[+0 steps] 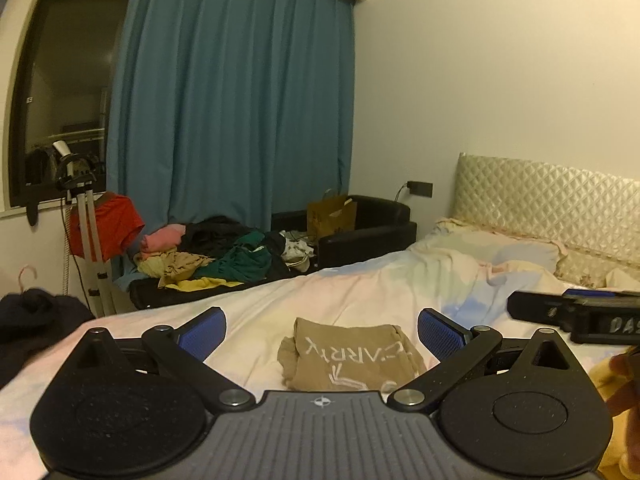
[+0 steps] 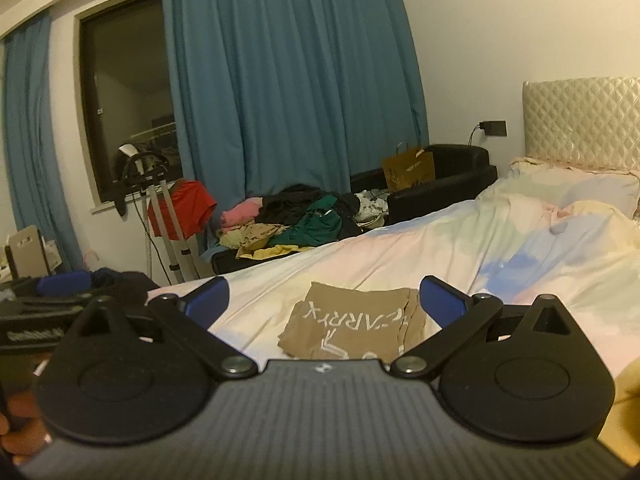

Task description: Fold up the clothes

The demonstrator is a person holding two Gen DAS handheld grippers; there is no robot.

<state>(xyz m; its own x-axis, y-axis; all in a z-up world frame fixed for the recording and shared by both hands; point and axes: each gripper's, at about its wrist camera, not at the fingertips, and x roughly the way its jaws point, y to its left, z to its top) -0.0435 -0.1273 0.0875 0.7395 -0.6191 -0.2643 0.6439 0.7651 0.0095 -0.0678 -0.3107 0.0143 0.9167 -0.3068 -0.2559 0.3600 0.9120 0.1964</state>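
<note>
A: Where's the shirt?
B: The tan shirt [image 1: 352, 354] lies folded on the bed [image 1: 360, 288], white lettering up (it reads upside down from here).
A: And the grippers?
B: The left gripper [image 1: 320, 334] and the right gripper [image 2: 322, 300] both have jaws wide apart, nothing between the pads, above the shirt

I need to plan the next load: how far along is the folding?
Done: the tan shirt lies folded on the bed. In hand: nothing; the left gripper and right gripper are open and empty. Left: the clothes pile beside the bed looks unfolded.
</note>
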